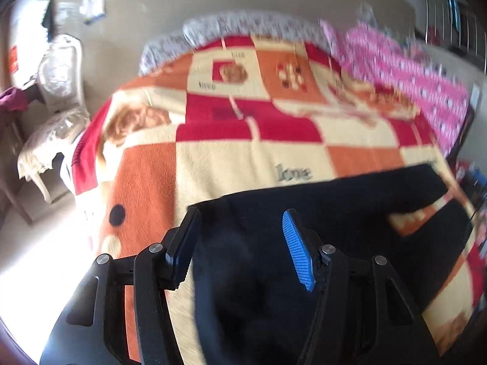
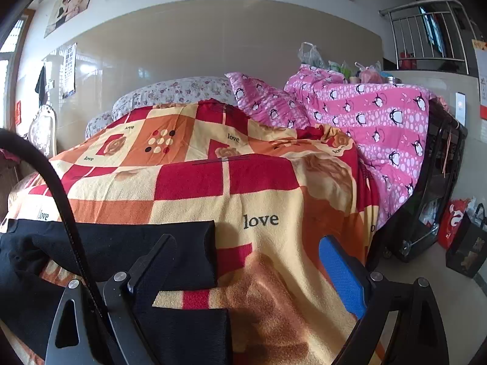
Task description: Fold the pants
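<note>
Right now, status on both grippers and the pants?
Left gripper open over the black pants. Right gripper open by the leg ends. Pants flat, legs splayed, unfolded. Nothing in the way.

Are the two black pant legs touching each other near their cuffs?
Apart. The right wrist view shows a strip of patterned blanket between the upper leg and the lower leg at their cuff ends.

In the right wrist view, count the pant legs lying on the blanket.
2. One leg lies farther back, its cuff ending near the word "love". The other leg lies nearer the camera, cuff at bottom centre. Blanket shows between them.
</note>
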Demonstrator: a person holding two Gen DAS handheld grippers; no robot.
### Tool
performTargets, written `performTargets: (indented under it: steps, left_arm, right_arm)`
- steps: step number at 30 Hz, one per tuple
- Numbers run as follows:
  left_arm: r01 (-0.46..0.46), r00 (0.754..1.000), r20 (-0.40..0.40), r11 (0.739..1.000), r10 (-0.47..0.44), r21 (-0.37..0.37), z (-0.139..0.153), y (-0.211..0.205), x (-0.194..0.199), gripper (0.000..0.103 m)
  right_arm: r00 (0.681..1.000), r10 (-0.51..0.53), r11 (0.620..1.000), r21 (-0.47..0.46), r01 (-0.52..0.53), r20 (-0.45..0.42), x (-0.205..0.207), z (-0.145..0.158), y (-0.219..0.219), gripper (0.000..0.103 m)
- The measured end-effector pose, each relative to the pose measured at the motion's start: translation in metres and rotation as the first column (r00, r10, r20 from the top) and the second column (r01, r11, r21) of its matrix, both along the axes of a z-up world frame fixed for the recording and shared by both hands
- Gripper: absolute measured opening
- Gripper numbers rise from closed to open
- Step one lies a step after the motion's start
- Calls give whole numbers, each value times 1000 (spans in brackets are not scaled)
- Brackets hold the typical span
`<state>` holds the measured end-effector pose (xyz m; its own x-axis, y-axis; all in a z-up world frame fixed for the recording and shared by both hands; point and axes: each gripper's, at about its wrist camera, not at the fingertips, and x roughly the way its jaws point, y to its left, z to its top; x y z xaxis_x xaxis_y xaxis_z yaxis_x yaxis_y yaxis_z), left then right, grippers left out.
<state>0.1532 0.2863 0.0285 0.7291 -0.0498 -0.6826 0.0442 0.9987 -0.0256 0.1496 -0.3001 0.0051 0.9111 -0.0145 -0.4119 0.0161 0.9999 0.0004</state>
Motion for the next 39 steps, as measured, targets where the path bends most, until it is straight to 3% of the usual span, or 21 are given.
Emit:
performTargets:
  steps: [3, 9, 15, 20, 22, 24, 26, 34, 36, 39]
  left_arm:
    - [25, 990, -135, 999, -31, -47, -27, 36, 47, 56]
    - [136, 968, -185, 973, -171, -186, -45, 51, 79, 56]
    - [152, 949, -244, 969, -198, -196, -69, 56, 89, 56]
    - [160, 955, -213, 963, -206, -217, -71, 62, 91, 56]
    - [175, 953, -209, 963, -218, -207, -71, 61, 89, 55]
    - [178, 954, -207, 965, -217, -191, -70, 60, 86, 22]
    - [193, 953, -202, 966, -226, -172, -68, 55, 82, 11]
    - [164, 985, -63, 986, -164, 0, -22, 24, 42, 8]
    - [162, 987, -23, 985, -160, 57, -8, 9, 28, 8]
    - [150, 988, 35, 985, -153, 84, 9, -6, 11, 7]
  right_arm:
    - [1000, -1, 1000, -1, 1, -7, 1, 0, 0, 94]
    - [999, -9, 1000, -22, 9, -33, 6, -2, 3, 94]
    - [999, -17, 999, -33, 15, -50, 7, -4, 4, 94]
    - [998, -23, 999, -49, 19, -67, 10, -5, 7, 94]
    - [997, -25, 998, -54, 22, -70, 11, -5, 7, 94]
    - [997, -32, 998, -58, 28, -71, 11, -6, 7, 94]
    - [997, -36, 998, -58, 32, -71, 11, -5, 7, 94]
    - [998, -46, 999, -12, 46, -40, 6, 1, -2, 94]
    - [998, 3, 999, 47, 0, -56, 6, 13, -10, 93]
    - [989, 122, 978, 180, -106, -82, 17, 41, -29, 93]
